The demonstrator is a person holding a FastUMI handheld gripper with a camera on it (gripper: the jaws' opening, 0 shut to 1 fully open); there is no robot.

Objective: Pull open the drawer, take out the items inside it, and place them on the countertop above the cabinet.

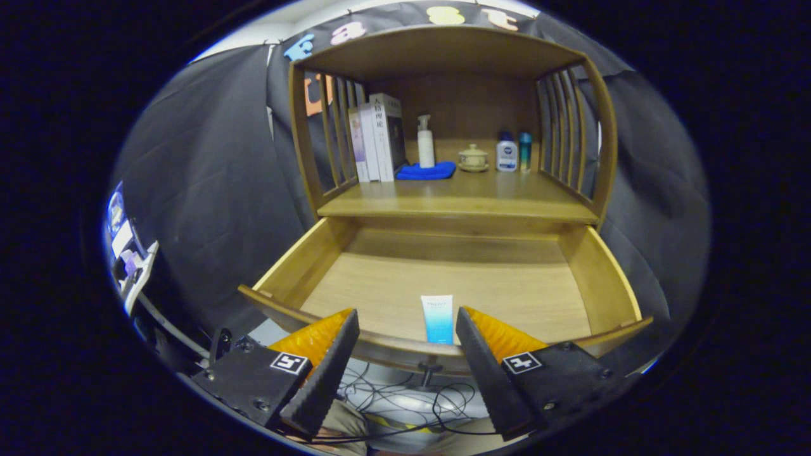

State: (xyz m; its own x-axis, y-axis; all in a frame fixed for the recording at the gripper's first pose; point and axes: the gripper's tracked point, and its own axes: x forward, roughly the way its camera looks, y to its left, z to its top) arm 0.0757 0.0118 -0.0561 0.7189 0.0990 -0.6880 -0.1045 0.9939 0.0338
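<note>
Below, the tool [405, 329] hovers spread wide and empty over the front rail of the open drawer [298, 263]; a tube [438, 318] lies inside, just ahead between the fingers. Beyond, the counter [456, 199] carries books [379, 136], a pump bottle [426, 142] on a blue cloth [427, 171], a lidded cup [473, 158], and two small bottles [514, 152].

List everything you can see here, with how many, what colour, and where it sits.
cabinet: one, light wood, ahead against the booth wall
drawer: one, light wood, pulled open under the countertop
tube: one, white fading to blue, lying in the drawer near its front, between the fingers
countertop: one, wood, above the drawer
books: about three, pale and dark, upright at the countertop's back left
cloth: one, blue, beside the books
pump bottle: one, white, on the cloth
lidded cup: one, cream, on a saucer
small bottles: two, white and teal, back right
cables: several, dark, on the floor below
gripper: one, open, just before the drawer front
</note>
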